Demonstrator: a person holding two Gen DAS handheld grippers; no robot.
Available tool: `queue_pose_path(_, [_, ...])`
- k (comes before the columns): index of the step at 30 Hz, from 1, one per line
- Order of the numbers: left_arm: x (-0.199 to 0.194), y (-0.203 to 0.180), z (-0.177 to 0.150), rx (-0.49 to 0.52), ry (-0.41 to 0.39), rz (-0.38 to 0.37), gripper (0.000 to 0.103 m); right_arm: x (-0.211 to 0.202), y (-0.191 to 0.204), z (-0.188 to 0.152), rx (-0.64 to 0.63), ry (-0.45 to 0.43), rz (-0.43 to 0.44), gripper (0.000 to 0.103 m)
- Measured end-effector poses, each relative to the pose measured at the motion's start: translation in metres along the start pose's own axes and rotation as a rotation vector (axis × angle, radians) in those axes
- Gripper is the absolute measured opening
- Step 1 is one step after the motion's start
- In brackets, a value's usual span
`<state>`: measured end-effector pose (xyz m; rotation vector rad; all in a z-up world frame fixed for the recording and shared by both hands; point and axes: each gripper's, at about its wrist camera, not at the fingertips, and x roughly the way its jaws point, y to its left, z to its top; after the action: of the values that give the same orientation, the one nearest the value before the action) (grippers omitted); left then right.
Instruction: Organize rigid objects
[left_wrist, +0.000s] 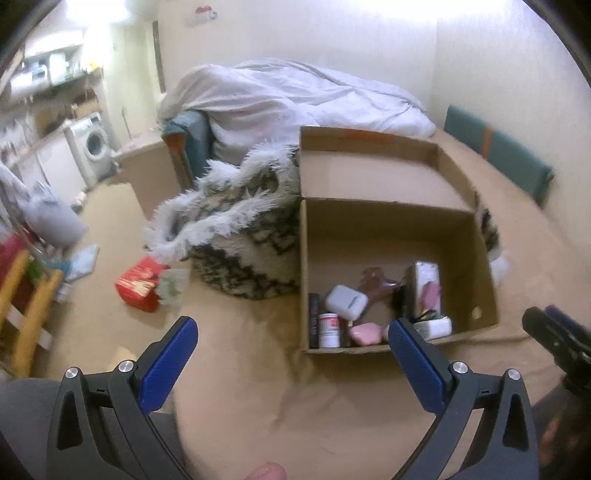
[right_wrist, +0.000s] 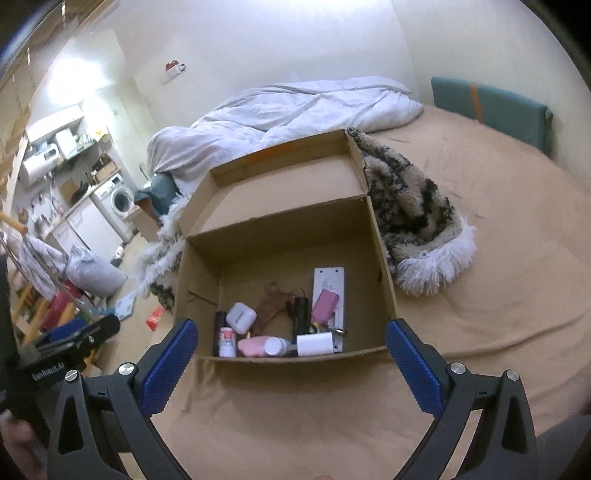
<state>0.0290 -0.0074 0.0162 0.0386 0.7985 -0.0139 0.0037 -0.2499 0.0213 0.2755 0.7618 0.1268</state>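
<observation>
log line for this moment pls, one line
left gripper open, empty | right gripper open, empty | box on bed, small items inside | both grippers outside box

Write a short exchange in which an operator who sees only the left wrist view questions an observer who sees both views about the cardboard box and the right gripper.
Operator: The left gripper covers part of the near right corner of the cardboard box. What lies there?
Observer: A white cylinder lies on its side along the near wall, next to the white cap of a pink bottle.
Operator: I catch only an edge of the right gripper. Is it open?
Observer: Yes, it is wide open, with nothing between its pads.
</observation>
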Motion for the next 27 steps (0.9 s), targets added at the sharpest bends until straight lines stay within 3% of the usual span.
queue_pose_path(2, [0.001,-0.001,-0.004,0.012,-0.012,-0.036,0.103,0.001,0.001,-0.007,-0.006,-0.005,-0.007,0.103])
queue_pose_path(10, [0.009,0.003,-0.006,-0.037,0.012,-0.064,0.103,0.011,0.002,-0.011,-0.041,-0.019,-0.067,0.103])
queue_pose_path(14, [0.008,0.000,-0.008,-0.019,-0.001,-0.037,0.103,0.013,0.001,-0.012,-0.032,-0.005,-0.064,0.103])
queue_pose_path(27, [0.009,-0.003,-0.010,-0.013,0.007,-0.055,0.103,0.014,0.000,-0.013,-0.033,-0.003,-0.073,0.103])
